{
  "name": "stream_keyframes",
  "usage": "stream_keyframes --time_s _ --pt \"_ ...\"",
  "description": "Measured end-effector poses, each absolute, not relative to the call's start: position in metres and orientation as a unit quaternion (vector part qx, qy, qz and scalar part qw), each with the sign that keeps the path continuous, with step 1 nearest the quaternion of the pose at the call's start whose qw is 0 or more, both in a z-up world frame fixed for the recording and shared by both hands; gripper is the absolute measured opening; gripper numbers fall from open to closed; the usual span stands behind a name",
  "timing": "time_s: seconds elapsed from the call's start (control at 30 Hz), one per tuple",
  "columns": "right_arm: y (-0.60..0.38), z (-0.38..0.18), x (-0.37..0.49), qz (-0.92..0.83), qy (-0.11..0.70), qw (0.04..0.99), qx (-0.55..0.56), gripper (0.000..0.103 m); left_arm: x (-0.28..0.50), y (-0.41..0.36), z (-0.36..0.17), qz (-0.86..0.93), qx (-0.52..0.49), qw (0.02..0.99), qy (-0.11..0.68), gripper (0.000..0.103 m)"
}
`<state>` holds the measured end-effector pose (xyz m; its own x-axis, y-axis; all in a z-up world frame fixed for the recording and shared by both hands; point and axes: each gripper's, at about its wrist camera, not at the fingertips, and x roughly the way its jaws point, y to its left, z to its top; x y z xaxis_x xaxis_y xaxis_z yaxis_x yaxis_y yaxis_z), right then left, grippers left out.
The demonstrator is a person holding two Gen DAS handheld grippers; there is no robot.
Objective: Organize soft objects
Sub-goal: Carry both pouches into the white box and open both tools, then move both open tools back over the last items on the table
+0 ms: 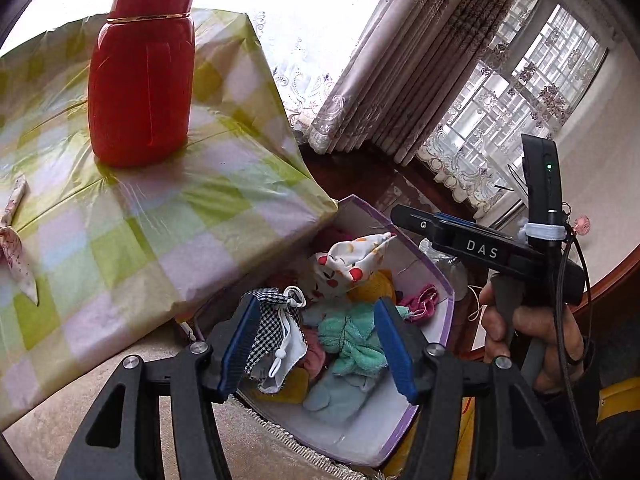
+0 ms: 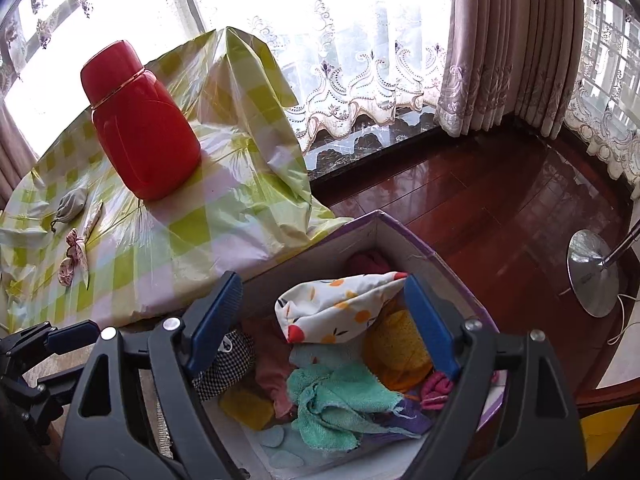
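A white box with purple edges (image 1: 446,300) (image 2: 400,236) sits on the floor beside the table and holds several soft things: a fruit-print pouch (image 1: 352,258) (image 2: 340,308), a teal towel (image 1: 352,340) (image 2: 336,400), yellow and pink cloths. My left gripper (image 1: 318,344) is open above the box; a black-and-white checked drawstring pouch (image 1: 272,328) (image 2: 224,364) hangs against its left finger. My right gripper (image 2: 324,328) is open and empty over the box. A grey pouch (image 2: 72,204) and a floral cloth strip (image 2: 78,252) (image 1: 16,248) lie on the table.
A red flask (image 1: 144,68) (image 2: 140,124) stands on the table with a green checked cover (image 1: 160,220) (image 2: 180,232). Dark wooden floor (image 2: 460,200), a window sill and curtains (image 2: 480,40) lie behind. A metal lamp base (image 2: 592,272) stands at right.
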<state>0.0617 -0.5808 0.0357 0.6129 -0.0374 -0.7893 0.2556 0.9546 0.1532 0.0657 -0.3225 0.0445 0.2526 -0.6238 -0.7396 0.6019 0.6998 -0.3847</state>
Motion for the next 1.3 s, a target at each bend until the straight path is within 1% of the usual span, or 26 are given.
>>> stream_keyframes --time_s 0.4,0.6,0.67,0.77,0.8,0.83,0.87,0.9,0.93,1.0,1.2,1.27,1.3 --pt "-0.575 0.031 0.065 -0.076 0.447 0.883 0.118 0.085 0.07 -0.309 0.044 -0.374 -0.03 0.798 0.471 0.06" --pt "-0.557 -0.007 0.068 -0.066 0.529 0.844 0.061 0.085 0.071 -0.304 0.046 -0.371 -0.037 0.801 0.469 0.06" --pt "-0.552 -0.029 0.07 -0.046 0.567 0.821 0.046 0.085 0.071 -0.301 0.046 -0.369 -0.041 0.802 0.469 0.06" --pt "-0.544 -0.065 0.07 -0.056 0.609 0.791 -0.015 0.085 0.073 -0.296 0.045 -0.365 -0.048 0.802 0.47 0.06" --pt "-0.546 -0.071 0.068 -0.057 0.612 0.789 -0.014 0.085 0.074 -0.293 0.045 -0.364 -0.049 0.803 0.469 0.06" --pt "-0.551 -0.077 0.068 -0.058 0.608 0.792 -0.005 0.08 0.074 -0.291 0.045 -0.363 -0.052 0.803 0.469 0.06" --pt "-0.556 -0.082 0.068 -0.069 0.605 0.793 0.001 0.076 0.075 -0.29 0.045 -0.362 -0.056 0.803 0.47 0.06" --pt "-0.562 -0.086 0.068 -0.083 0.603 0.793 0.005 0.063 0.076 -0.289 0.044 -0.361 -0.058 0.803 0.471 0.06" --pt "-0.569 -0.088 0.069 -0.088 0.596 0.798 0.02 0.061 0.077 -0.288 0.044 -0.36 -0.058 0.802 0.472 0.06" --pt "-0.58 -0.091 0.072 -0.09 0.58 0.808 0.051 0.059 0.078 -0.289 0.043 -0.361 -0.06 0.802 0.473 0.06" --pt "-0.562 -0.086 0.094 -0.079 0.551 0.829 0.049 0.058 0.08 -0.286 0.044 -0.358 -0.062 0.804 0.47 0.06" --pt "-0.555 -0.078 0.099 -0.074 0.548 0.832 0.049 0.061 0.083 -0.281 0.046 -0.352 -0.067 0.808 0.467 0.06" --pt "-0.55 -0.072 0.1 -0.073 0.543 0.835 0.05 0.065 0.086 -0.277 0.046 -0.348 -0.07 0.811 0.465 0.06"
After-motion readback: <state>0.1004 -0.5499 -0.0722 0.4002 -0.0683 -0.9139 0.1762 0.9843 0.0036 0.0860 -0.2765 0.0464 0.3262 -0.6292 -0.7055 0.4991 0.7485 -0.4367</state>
